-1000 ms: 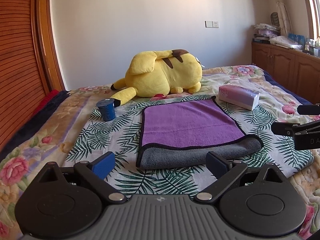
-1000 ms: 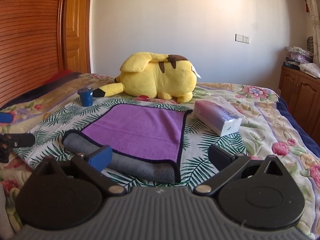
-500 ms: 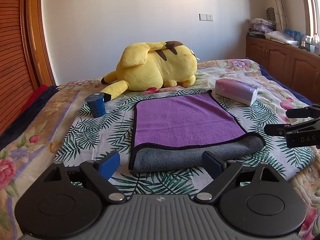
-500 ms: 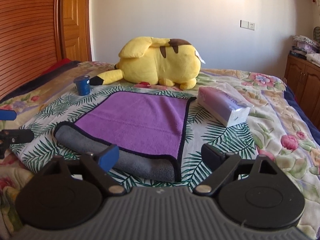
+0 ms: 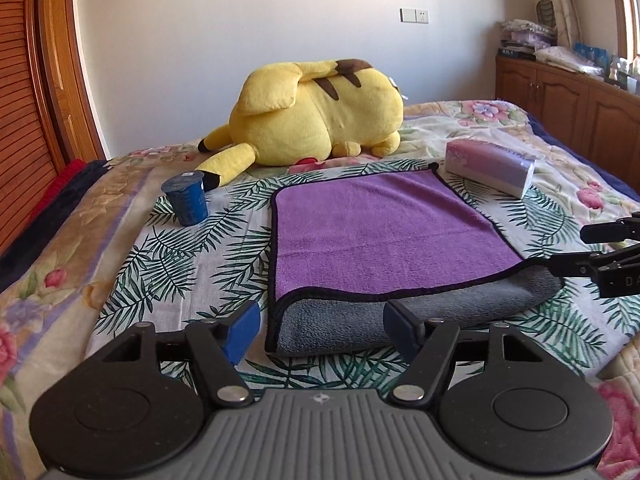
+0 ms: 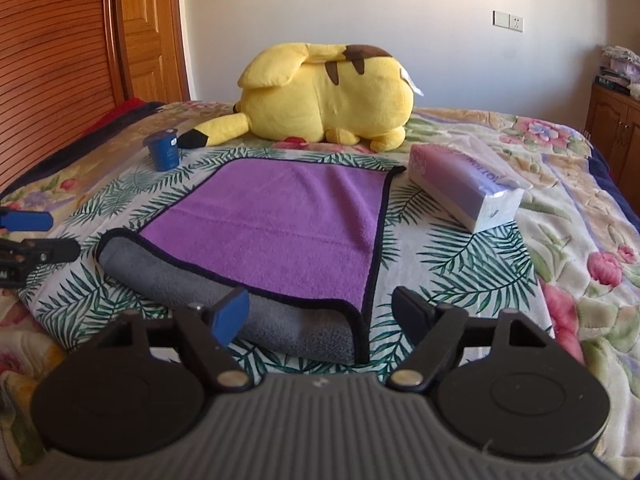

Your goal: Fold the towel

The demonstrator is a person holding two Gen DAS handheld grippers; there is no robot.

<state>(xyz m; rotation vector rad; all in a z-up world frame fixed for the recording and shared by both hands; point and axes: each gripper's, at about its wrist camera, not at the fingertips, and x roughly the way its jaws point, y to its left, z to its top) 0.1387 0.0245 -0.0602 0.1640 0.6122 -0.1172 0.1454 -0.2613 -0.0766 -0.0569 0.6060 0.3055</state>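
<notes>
A purple towel [image 5: 380,236] with a grey underside and black trim lies on the bed, folded once, its grey fold along the near edge; it also shows in the right wrist view [image 6: 280,224]. My left gripper [image 5: 320,332] is open and empty, its fingers straddling the towel's near left corner. My right gripper [image 6: 320,316] is open and empty, straddling the near right corner. Each gripper shows at the edge of the other's view, the right one [image 5: 600,252] beside the towel's right end and the left one [image 6: 28,236] beside its left end.
A yellow plush toy [image 5: 316,116] lies beyond the towel. A blue cup [image 5: 186,198] stands to the left and a tissue pack [image 5: 490,166] to the right. The floral bedspread [image 5: 120,264] covers the bed. Wooden cabinets [image 5: 568,104] stand at right, a wooden door [image 6: 152,32] at left.
Both grippers have moved forward and closer to the towel's near corners, staying open. The towel has not moved.
</notes>
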